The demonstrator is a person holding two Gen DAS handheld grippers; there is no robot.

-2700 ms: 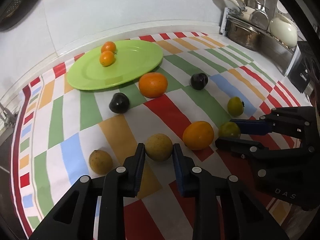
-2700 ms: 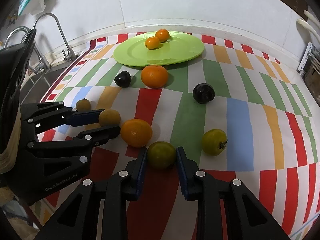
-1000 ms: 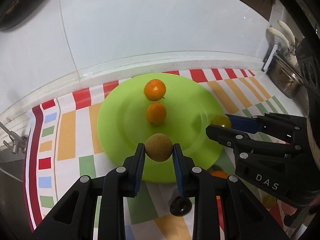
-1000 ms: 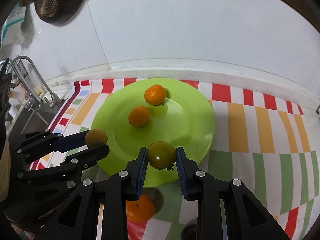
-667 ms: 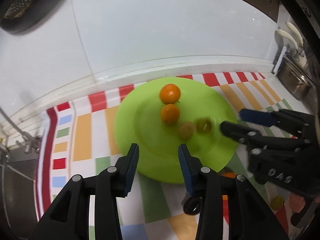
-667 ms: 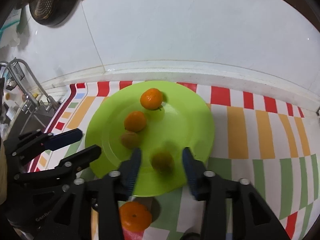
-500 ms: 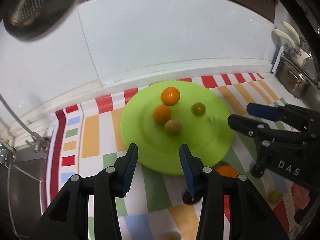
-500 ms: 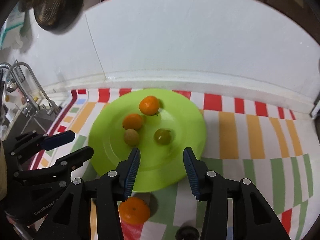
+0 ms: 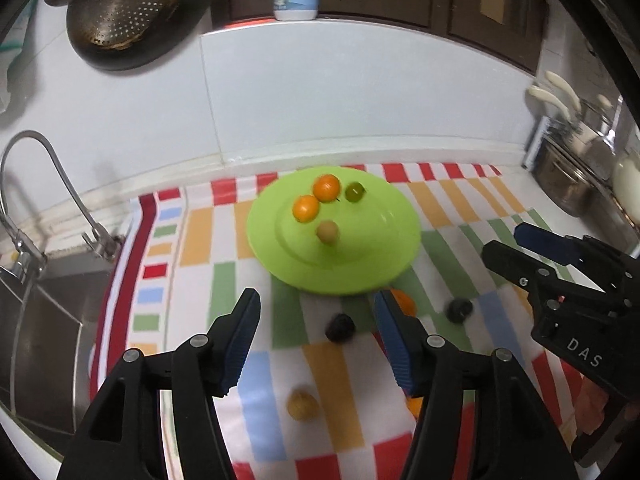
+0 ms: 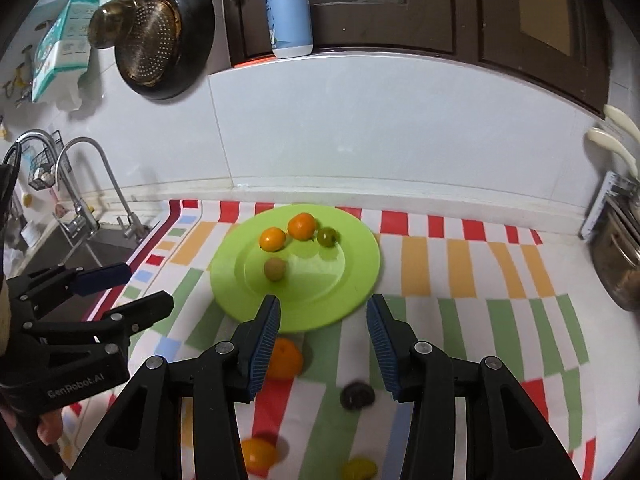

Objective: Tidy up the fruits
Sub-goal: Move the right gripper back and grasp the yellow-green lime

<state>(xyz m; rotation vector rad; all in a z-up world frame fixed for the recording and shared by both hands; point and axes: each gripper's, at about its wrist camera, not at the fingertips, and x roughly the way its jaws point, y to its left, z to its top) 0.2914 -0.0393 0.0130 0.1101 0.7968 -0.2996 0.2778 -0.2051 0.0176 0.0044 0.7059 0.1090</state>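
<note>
A green plate (image 9: 360, 268) (image 10: 344, 280) lies on the striped cloth near the wall. It holds two small oranges (image 9: 326, 187) (image 10: 302, 225), a green fruit (image 9: 354, 191) (image 10: 327, 237) and a tan fruit (image 9: 328, 232) (image 10: 275, 269). My left gripper (image 9: 316, 328) is open and empty, above the cloth in front of the plate. My right gripper (image 10: 323, 330) is open and empty, also in front of the plate. Loose on the cloth are an orange (image 10: 285, 358), dark plums (image 9: 340, 328) (image 10: 357, 395) and a tan fruit (image 9: 302, 404).
A sink (image 9: 36, 320) and tap (image 9: 60, 184) lie left of the cloth. Steel pots and a utensil rack (image 9: 576, 176) stand at the right. A colander (image 10: 156, 40) hangs on the wall and a bottle (image 10: 289, 8) stands on the ledge.
Both grippers let go of their fruits onto the plate, opened, and pulled back and up away from it. The green fruit rolled toward the far oranges.
</note>
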